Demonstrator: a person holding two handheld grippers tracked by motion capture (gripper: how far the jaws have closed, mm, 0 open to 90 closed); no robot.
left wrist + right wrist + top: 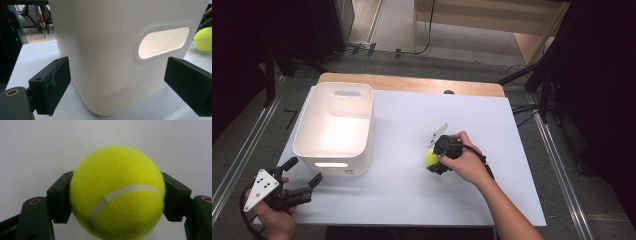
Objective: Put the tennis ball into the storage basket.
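A yellow-green tennis ball sits between the two black jaws of my right gripper, which is shut on it, one jaw on each side. In the high view the ball is near the middle of the white table, under the person's right hand. I cannot tell whether it rests on the table or hangs just above it. A white plastic bin stands at the left. My left gripper is open at the bin's near left corner, its jaws wide apart before the bin's wall.
The white tabletop ends in a wooden strip at the far side. The bin has a handle cut-out, and the tennis ball shows past its right side. Dark stands and cables surround the table on the floor.
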